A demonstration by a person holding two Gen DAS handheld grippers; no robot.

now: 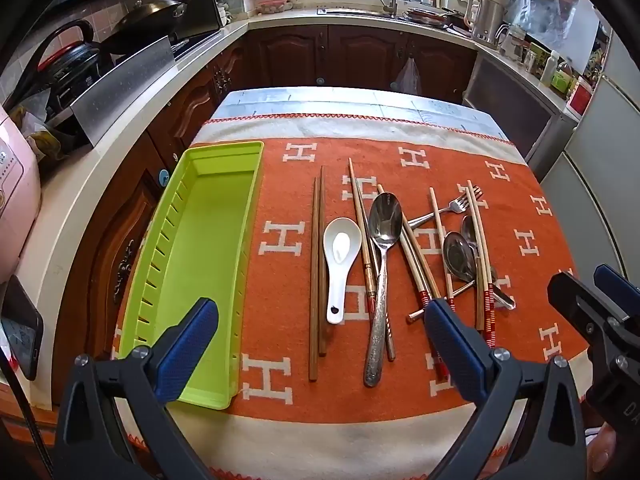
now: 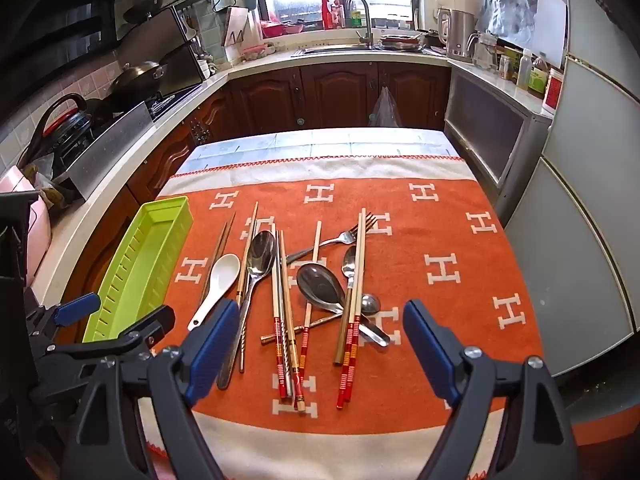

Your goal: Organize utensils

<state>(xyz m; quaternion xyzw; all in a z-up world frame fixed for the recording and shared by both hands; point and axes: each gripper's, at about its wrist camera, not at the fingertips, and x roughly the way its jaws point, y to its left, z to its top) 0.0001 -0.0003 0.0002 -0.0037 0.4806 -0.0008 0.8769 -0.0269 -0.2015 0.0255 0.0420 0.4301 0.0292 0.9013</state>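
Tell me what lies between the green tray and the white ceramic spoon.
A pair of dark wooden chopsticks lies between the green tray and the white ceramic spoon, on bare orange cloth; clearest in the left wrist view.

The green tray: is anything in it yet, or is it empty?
Empty. The green tray shows only its bare floor and slotted wall in both views; the white spoon and the other utensils all lie on the orange cloth beside it.

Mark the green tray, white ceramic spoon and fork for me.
green tray (image 1: pixel 208 240), left wrist view, bare floor.
white ceramic spoon (image 1: pixel 342 246), left wrist view, bowl.
fork (image 2: pixel 370 222), right wrist view, tines.
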